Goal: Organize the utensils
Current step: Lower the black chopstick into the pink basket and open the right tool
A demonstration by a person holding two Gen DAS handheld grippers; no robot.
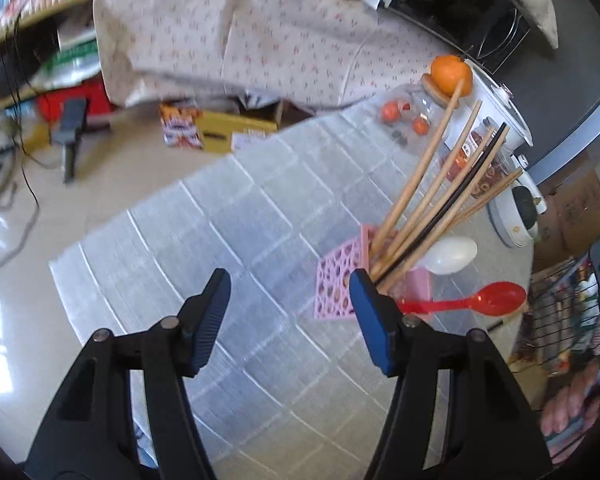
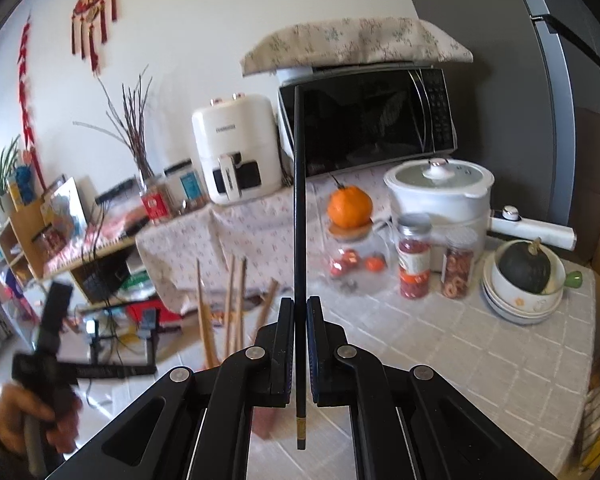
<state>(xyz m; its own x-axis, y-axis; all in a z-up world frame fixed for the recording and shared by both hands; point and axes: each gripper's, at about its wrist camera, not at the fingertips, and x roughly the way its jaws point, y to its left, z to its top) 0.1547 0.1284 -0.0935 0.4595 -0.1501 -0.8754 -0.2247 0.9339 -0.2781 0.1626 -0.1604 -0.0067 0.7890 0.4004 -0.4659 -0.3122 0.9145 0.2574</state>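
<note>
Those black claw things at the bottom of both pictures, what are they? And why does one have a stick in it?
They are grabbing tools, like big tongs. A person holds one in each hand, and each has a little camera looking along its two fingers, so each picture is that tool's own view.

In the left view, the left tool is open and holds nothing. Ahead of it, on the gray checked table, a pink holder has wooden chopsticks standing in it. A white spoon and a red spoon lie beside it.

In the right view, the right tool is squeezed shut on one black chopstick, pointing up. Farther back are an orange, jars and a white pot.

The job is tidying the utensils.
</note>
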